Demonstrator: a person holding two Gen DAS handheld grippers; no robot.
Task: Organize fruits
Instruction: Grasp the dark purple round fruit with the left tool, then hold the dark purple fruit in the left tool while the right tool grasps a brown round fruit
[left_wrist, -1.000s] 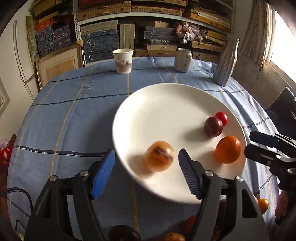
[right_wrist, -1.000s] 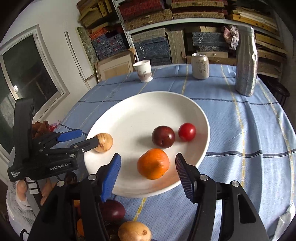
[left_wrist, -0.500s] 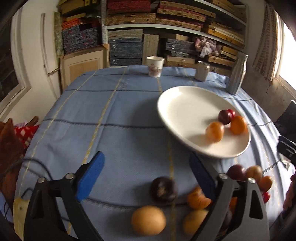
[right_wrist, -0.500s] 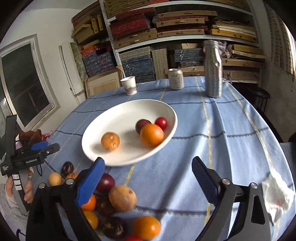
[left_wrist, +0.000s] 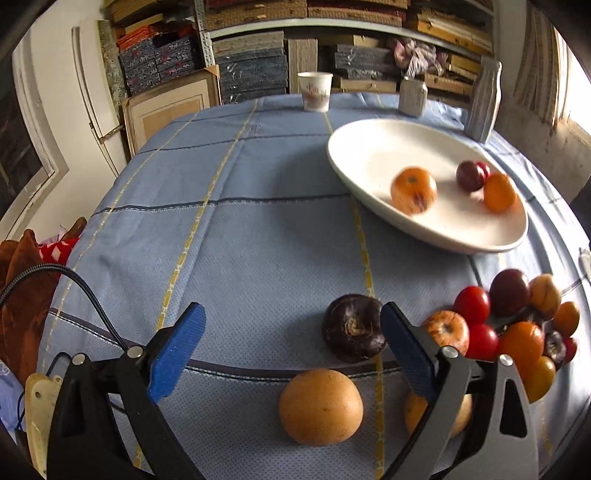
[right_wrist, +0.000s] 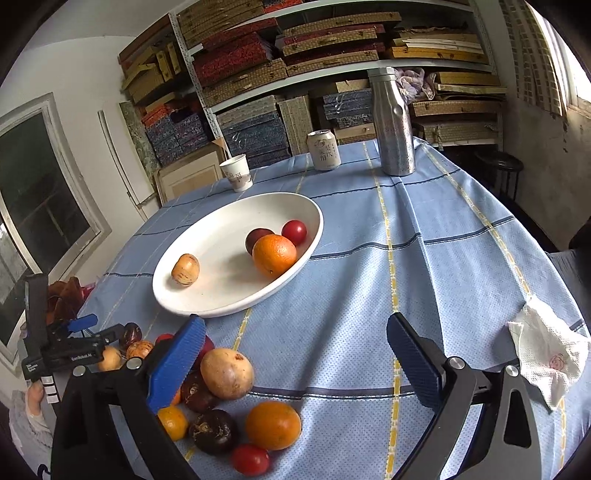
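Meanwhile, both blue-padded grippers stood wide apart and gripped nothing. The left gripper (left_wrist: 291, 336) hovered over the blue checked tablecloth (left_wrist: 240, 236), its right pad just beside a dark purple, wrinkled round fruit (left_wrist: 352, 328), with a tan round fruit (left_wrist: 320, 406) nearer the camera. The right gripper (right_wrist: 295, 354) hung over bare cloth, its left pad in front of a pile of loose fruit, among them a yellowish-brown round fruit (right_wrist: 227, 373) and a near orange (right_wrist: 272, 424). Farther off, the white oval ceramic plate (right_wrist: 207, 295) held a large orange (right_wrist: 274, 254), a dark plum (right_wrist: 255, 236), a small red fruit (right_wrist: 294, 232) and, apart to the left, a streaked tan fruit (right_wrist: 185, 269). A crumpled white tissue (right_wrist: 546, 354) lay at the right.
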